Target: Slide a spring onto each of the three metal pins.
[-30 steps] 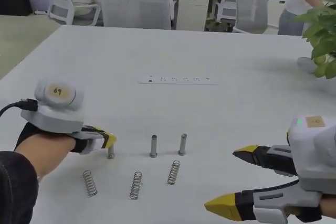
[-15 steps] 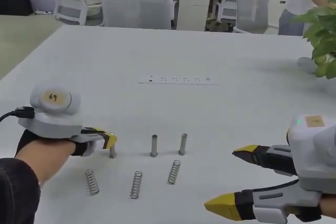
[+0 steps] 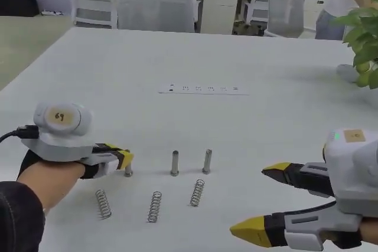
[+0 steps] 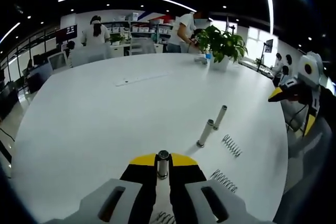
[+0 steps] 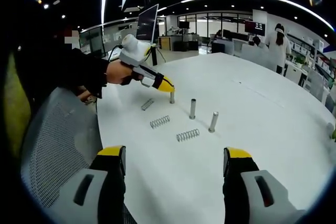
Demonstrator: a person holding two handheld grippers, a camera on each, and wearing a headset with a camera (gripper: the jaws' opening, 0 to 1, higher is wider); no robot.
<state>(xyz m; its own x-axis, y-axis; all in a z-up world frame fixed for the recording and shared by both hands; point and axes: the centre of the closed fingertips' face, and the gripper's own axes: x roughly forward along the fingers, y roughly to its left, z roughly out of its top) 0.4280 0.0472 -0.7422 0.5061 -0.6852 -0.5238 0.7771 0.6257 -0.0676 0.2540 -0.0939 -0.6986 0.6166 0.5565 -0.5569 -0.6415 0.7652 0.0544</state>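
Beside coiled springs (image 3: 155, 206), left hand-held gripper (image 3: 123, 159) pinches a cylindrical metal pin (image 4: 163, 163); right hand-held gripper (image 3: 249, 199) gapes.

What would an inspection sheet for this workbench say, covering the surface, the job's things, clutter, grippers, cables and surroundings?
Surface: white table, flat and clean.
Job's things: left pin, middle pin and right pin stand upright in a row. Left spring, middle spring and right spring lie flat in front of them, none on a pin.
Clutter: power strip at mid-table; plant at the right edge.
Grippers: left gripper is closed on the left pin; right gripper is open and holds nothing.
Cables: black cable runs into the left gripper.
Surroundings: office chairs, desks, a person standing.
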